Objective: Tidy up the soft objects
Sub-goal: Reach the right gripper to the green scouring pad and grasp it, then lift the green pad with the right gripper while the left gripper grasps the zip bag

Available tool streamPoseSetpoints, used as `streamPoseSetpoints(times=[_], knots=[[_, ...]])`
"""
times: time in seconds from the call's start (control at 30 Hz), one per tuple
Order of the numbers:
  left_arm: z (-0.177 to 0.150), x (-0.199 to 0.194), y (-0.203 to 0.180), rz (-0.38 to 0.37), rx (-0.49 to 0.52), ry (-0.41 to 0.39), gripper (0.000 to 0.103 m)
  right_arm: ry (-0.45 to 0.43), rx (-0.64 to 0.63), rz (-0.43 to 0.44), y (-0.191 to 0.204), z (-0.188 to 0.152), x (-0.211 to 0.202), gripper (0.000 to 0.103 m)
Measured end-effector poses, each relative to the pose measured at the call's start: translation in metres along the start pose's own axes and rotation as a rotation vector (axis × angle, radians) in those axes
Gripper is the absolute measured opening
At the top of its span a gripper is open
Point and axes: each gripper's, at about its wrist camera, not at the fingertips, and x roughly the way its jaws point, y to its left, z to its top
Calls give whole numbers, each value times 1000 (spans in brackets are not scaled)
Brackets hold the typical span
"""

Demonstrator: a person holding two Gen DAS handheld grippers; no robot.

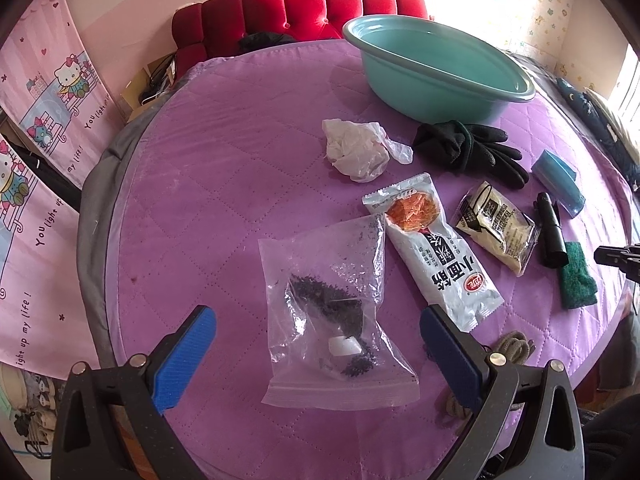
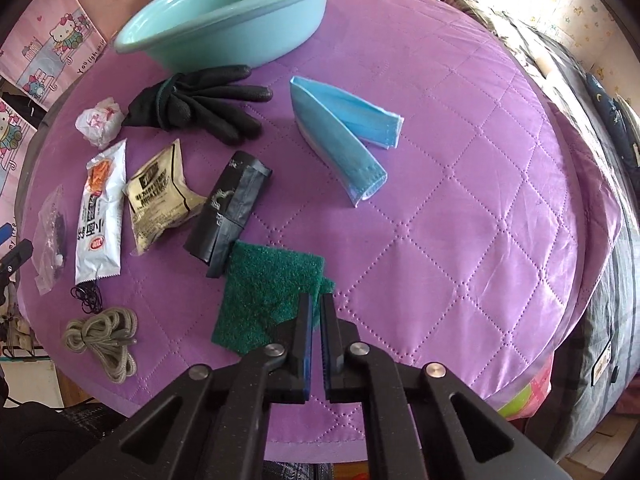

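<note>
A teal basin (image 1: 436,76) (image 2: 224,12) stands at the far side of the purple quilted table. My left gripper (image 1: 316,340) is open, its blue pads on either side of a clear zip bag (image 1: 336,320) holding dark tea leaves. My right gripper (image 2: 317,304) is shut on the near corner of a green scouring pad (image 2: 268,296). Black gloves (image 2: 200,100), a crumpled white plastic bag (image 1: 356,148), a white snack packet (image 1: 432,248), a beige packet (image 2: 160,196), a black roll (image 2: 228,208) and blue face masks (image 2: 340,128) lie spread between.
A grey cord bundle (image 2: 106,338) and black hair ties (image 2: 86,296) lie near the table's front left. A red tufted sofa (image 1: 300,12) stands behind the table. Bedding (image 2: 600,160) lies to the right. The purple quilt (image 2: 460,220) is bare at right.
</note>
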Motion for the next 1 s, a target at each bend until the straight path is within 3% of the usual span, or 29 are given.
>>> streamPoseSetpoints(times=[0.07, 0.27, 0.57, 0.7, 0.73, 0.87, 0.9, 0.97, 1.0], knots=[[1, 1, -1, -1, 4, -3, 103, 7, 6, 4, 0, -2, 2, 9], [2, 0, -2, -2, 14, -1, 103, -10, 3, -9, 7, -5, -3, 43], [-3, 3, 7, 1, 21, 9, 103, 1, 31, 8, 32, 3, 13, 64], [-3, 6, 10, -3, 25, 16, 103, 9, 35, 15, 40, 5, 20, 86], [-3, 8, 10, -2, 27, 19, 103, 13, 37, 16, 40, 6, 26, 88], [-4, 14, 12, -6, 31, 30, 103, 27, 31, -13, 50, 11, 48, 87], [-4, 16, 11, -8, 34, 32, 103, 27, 27, -20, 53, 11, 50, 81], [-3, 21, 11, -8, 40, 35, 103, 21, 12, -35, 60, 12, 53, 55], [-3, 24, 11, -10, 43, 39, 103, 15, 6, -41, 63, 12, 52, 19]])
